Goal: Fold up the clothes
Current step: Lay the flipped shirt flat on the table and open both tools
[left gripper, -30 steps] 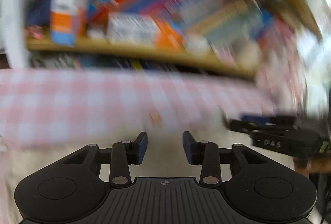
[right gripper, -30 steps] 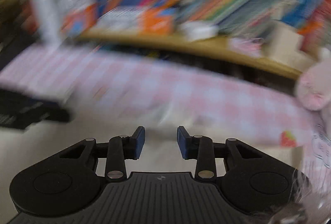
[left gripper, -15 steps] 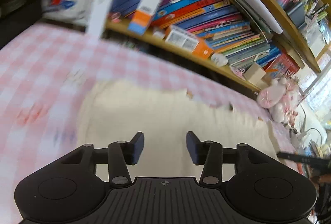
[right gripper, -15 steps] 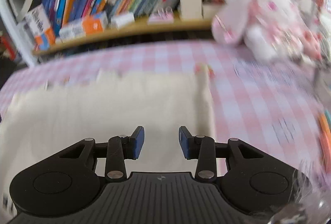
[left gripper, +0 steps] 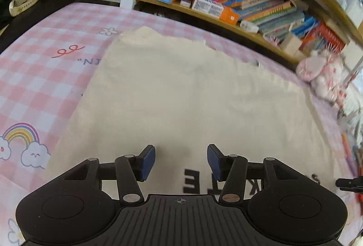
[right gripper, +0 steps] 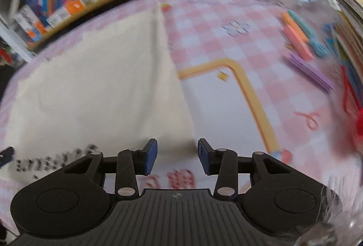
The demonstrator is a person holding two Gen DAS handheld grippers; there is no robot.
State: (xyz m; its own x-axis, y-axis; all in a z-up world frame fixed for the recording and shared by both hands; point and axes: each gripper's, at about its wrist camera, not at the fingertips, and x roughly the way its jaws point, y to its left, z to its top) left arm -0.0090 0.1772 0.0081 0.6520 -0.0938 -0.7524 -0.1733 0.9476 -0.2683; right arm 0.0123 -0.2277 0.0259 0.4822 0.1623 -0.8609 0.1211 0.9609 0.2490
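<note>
A cream garment (left gripper: pixel 181 96) with black letters near its near edge lies flat on the pink checked cloth (left gripper: pixel 45 69). My left gripper (left gripper: pixel 181 161) is open and empty, hovering over the garment's near edge by the letters. In the right wrist view the same garment (right gripper: pixel 95 91) fills the left side. My right gripper (right gripper: pixel 177 155) is open and empty over the garment's near right corner. The tip of the right gripper (left gripper: pixel 349 183) shows at the right edge of the left wrist view.
A wooden shelf (left gripper: pixel 226 21) full of books and boxes runs behind the table. Pink plush toys (left gripper: pixel 322 73) sit at the back right. Coloured pens and clips (right gripper: pixel 301 39) and a stack of books (right gripper: pixel 349 25) lie on the right.
Both grippers have drawn back and tilted down from the shelf toward the garment's near edge. The right one has swung to the garment's right corner. Both stay open.
</note>
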